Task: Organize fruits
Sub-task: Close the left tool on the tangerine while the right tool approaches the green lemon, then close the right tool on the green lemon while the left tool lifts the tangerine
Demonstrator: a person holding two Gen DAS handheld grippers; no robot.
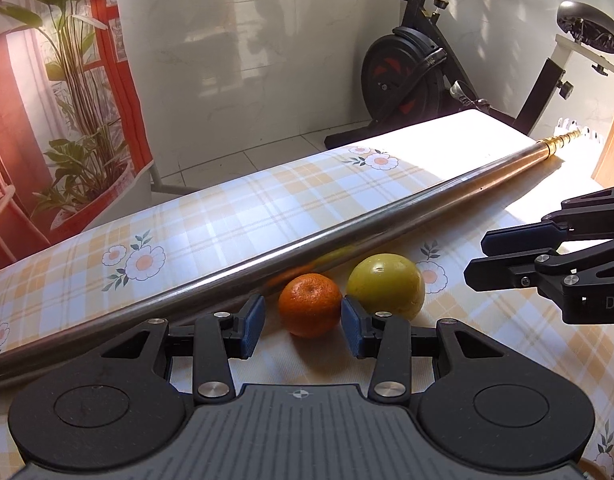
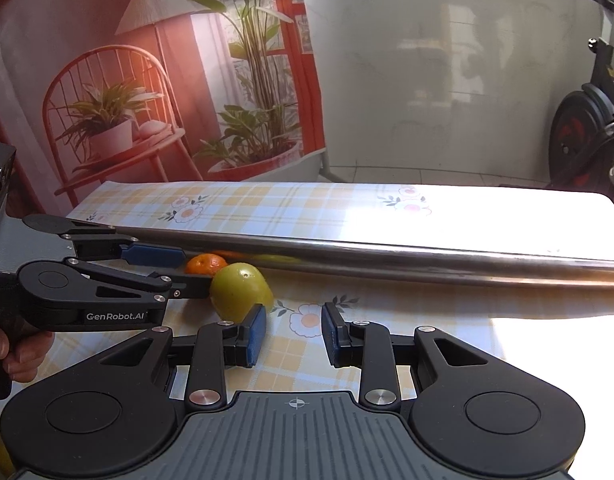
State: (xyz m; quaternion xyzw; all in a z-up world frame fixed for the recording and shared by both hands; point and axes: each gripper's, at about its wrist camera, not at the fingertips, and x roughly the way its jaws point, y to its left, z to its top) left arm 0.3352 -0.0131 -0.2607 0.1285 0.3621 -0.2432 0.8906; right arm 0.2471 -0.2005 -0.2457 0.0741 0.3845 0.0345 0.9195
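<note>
We see a polished metal pole lying across a smooth plaid tablecloth with a slight sheen. Against the pole sits an orange with dimpled, softly shiny peel, and beside it a yellow-green fruit with smooth, waxy skin. The left gripper is matt black plastic with ribbed blue pads, bright metal pivot pins and a ridged grey body; the right gripper looks the same.

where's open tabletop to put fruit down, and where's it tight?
Free: the cloth strip beyond the metal pole, out to the table's far edge, and the sunlit patch right of the right gripper. Tight: the orange and green fruit sit together against the pole, with the open left gripper flanking the orange.
</note>
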